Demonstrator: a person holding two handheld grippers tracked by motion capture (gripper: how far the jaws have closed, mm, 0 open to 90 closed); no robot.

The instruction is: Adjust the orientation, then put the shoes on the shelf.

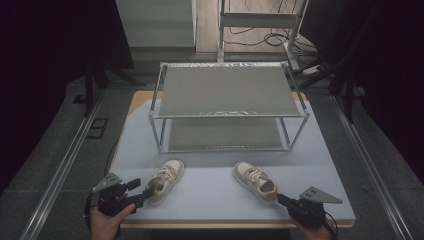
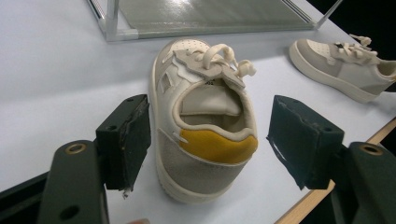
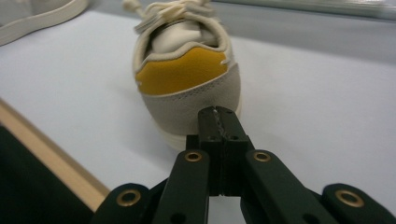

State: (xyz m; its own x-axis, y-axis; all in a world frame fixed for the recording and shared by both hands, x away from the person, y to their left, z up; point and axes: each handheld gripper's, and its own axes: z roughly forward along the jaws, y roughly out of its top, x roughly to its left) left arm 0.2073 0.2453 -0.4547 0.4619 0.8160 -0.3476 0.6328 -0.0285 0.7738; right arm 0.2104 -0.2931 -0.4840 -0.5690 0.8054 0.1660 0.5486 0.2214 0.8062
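Two beige sneakers with yellow heel tabs stand on the white tabletop. The left sneaker [image 1: 166, 180] [image 2: 201, 121] has its heel between the jaws of my left gripper [image 1: 143, 189] [image 2: 212, 137], which is open, with a pad on each side and a small gap to the shoe. The right sneaker [image 1: 255, 181] [image 3: 187, 74] points away from my right gripper [image 1: 283, 200] [image 3: 218, 116]. That gripper is shut on nothing, and its tip is just behind the heel, close to or touching it. In the left gripper view the right sneaker [image 2: 345, 70] lies at the upper right.
A two-tier metal shoe rack [image 1: 227, 90] with grey shelves stands at the back of the table [image 1: 210, 200], both shelves bare. The table's wooden front edge [image 1: 220, 225] runs just under my hands. Dark floor and rails flank the table.
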